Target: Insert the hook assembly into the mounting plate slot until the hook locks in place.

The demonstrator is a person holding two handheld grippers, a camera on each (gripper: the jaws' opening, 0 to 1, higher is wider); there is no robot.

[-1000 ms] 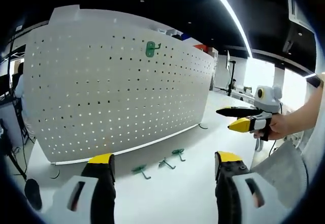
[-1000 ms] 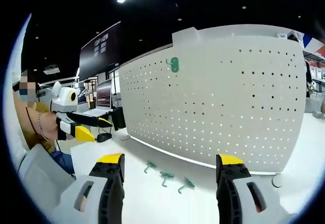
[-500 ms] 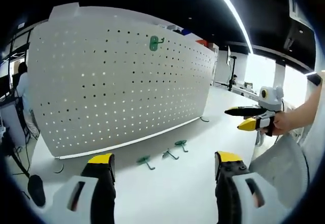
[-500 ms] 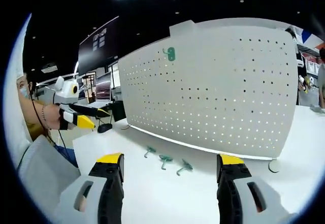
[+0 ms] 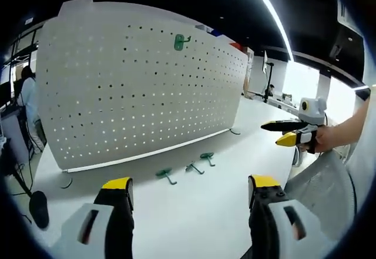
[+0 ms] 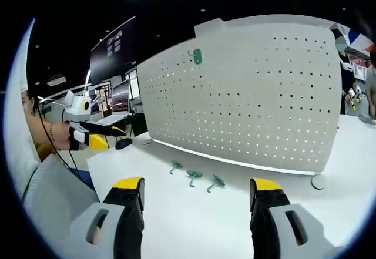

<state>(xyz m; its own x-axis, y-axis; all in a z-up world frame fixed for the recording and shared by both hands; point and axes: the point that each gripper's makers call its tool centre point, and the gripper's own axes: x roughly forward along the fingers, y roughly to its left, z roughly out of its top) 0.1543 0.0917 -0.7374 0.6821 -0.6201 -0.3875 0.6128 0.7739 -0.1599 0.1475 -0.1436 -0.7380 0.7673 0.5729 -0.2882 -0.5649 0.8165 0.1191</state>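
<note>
Ahead of the left gripper (image 5: 188,191), jaws wide and holding nothing, three green plastic hooks (image 5: 187,170) lie on the white tabletop (image 5: 194,218) before the upright white perforated pegboard (image 5: 135,88). The right gripper (image 6: 197,194) is equally wide and bare, under a dark ceiling.

- Left hand-held gripper (image 5: 187,191): two grey jaws with black inner faces and yellow tips.
- Right hand-held gripper (image 6: 197,193): same grey, black and yellow build.
- Person wears a light grey knit sleeve (image 5: 329,185).
</note>
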